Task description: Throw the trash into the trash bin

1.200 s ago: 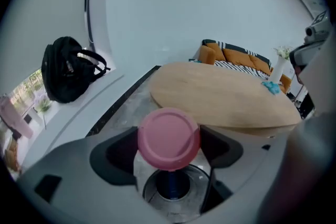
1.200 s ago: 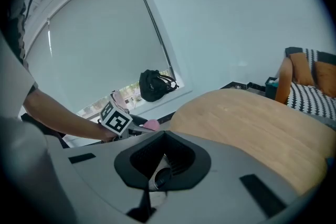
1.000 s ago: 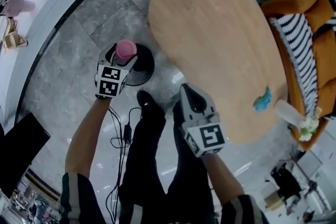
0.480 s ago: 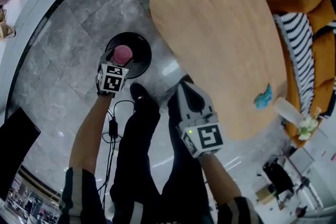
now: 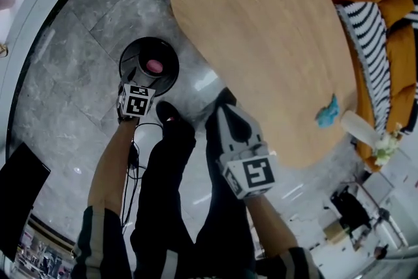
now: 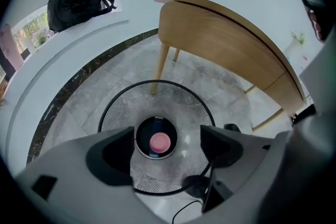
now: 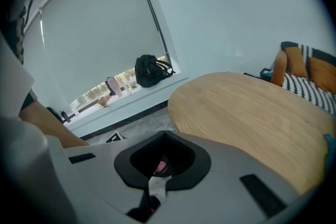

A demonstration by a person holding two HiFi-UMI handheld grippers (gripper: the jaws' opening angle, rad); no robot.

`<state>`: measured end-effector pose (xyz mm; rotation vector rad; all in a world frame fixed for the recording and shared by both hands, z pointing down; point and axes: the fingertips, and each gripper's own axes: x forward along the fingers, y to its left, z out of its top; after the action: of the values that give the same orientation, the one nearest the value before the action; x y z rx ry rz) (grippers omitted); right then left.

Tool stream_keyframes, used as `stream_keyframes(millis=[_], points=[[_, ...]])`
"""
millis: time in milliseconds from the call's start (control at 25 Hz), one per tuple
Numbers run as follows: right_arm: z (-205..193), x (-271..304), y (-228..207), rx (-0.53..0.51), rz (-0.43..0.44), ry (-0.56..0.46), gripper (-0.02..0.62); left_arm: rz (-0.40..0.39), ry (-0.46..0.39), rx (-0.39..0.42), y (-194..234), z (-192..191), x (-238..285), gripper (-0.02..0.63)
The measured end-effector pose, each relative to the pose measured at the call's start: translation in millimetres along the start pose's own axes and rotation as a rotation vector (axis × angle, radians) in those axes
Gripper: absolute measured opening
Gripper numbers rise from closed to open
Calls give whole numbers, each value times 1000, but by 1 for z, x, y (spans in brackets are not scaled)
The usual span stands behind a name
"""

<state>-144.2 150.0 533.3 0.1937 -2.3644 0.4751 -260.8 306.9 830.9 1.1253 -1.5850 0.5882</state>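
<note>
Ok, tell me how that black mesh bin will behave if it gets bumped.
The bin is see-through wire mesh, so probably light and easily shoved. The floor looks polished, so it would likely slide. Its base looks narrower than its rim, so a knock up high might tip it.

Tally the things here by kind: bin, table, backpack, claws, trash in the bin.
Black wire-mesh trash bin: 1
Pink-lidded cup inside it: 1
Oval wooden table: 1
Black fabric backpack: 1
Grey handheld claws, left claw and right claw: 2
Total: 6
</note>
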Motion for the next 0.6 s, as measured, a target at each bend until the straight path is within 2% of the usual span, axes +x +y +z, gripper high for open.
stream_keyframes(millis=[200,360,520,600], points=[[1,-10,-10,9,-32,-32,-2,22,-28,38,1,16,-16,379],[9,-27,-6,41,-32,-44,0,11,-130,81,-11,54,-47,377],[17,-46,-11,31,-22,-54,-1,-13,-168,91,-39,88,-76,375],[20,-55,-17,27,-27,-60,0,-25,-191,108,-54,102,-85,329]])
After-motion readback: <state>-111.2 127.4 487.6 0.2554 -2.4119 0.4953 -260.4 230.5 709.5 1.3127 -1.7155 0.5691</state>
